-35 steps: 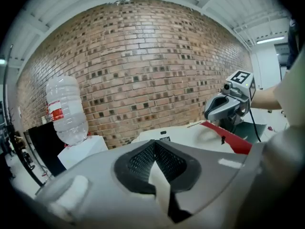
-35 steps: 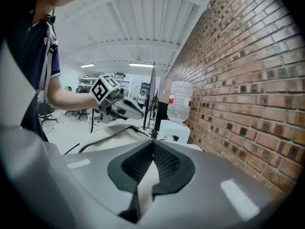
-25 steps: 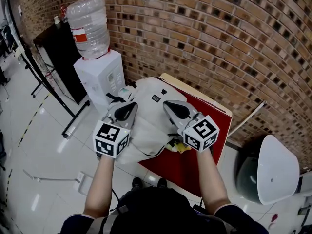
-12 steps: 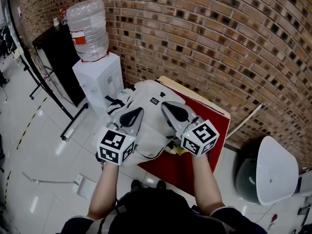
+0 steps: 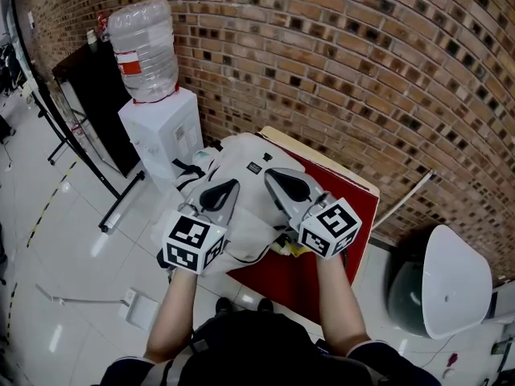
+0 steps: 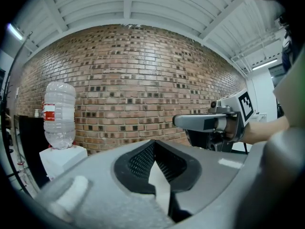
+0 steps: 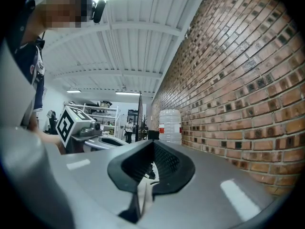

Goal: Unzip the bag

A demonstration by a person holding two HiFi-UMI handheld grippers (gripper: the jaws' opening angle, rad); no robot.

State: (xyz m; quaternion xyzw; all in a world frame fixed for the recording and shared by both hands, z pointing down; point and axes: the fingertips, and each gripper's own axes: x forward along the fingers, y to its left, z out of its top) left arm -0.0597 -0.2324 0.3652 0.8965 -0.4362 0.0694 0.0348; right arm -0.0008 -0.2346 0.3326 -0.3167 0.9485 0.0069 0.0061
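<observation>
A white bag [image 5: 241, 153] with a small black label lies on the red table [image 5: 358, 207], and its near edge hangs over the table's front. Both grippers hover just over the bag, side by side and pointing at the brick wall. In the head view my left gripper [image 5: 232, 183] is above the bag's left half and my right gripper [image 5: 269, 172] above its middle. In the left gripper view the left gripper [image 6: 153, 143] has its jaws together at the tips, with white fabric [image 6: 160, 184] showing below them. My right gripper [image 7: 152, 143] looks the same, tips together over the pale bag [image 7: 142, 191]. No zipper pull shows.
A white water dispenser [image 5: 165, 131] carrying a big clear bottle [image 5: 145, 47] stands left of the table, against the brick wall [image 5: 362, 71]. Something yellow [image 5: 294, 246] lies by the bag's near edge. A white and grey chair [image 5: 451, 284] stands at the right, and a black panel [image 5: 96, 95] at far left.
My left gripper has moved right and forward, further over the bag. The right gripper has shifted slightly left and stays over the bag.
</observation>
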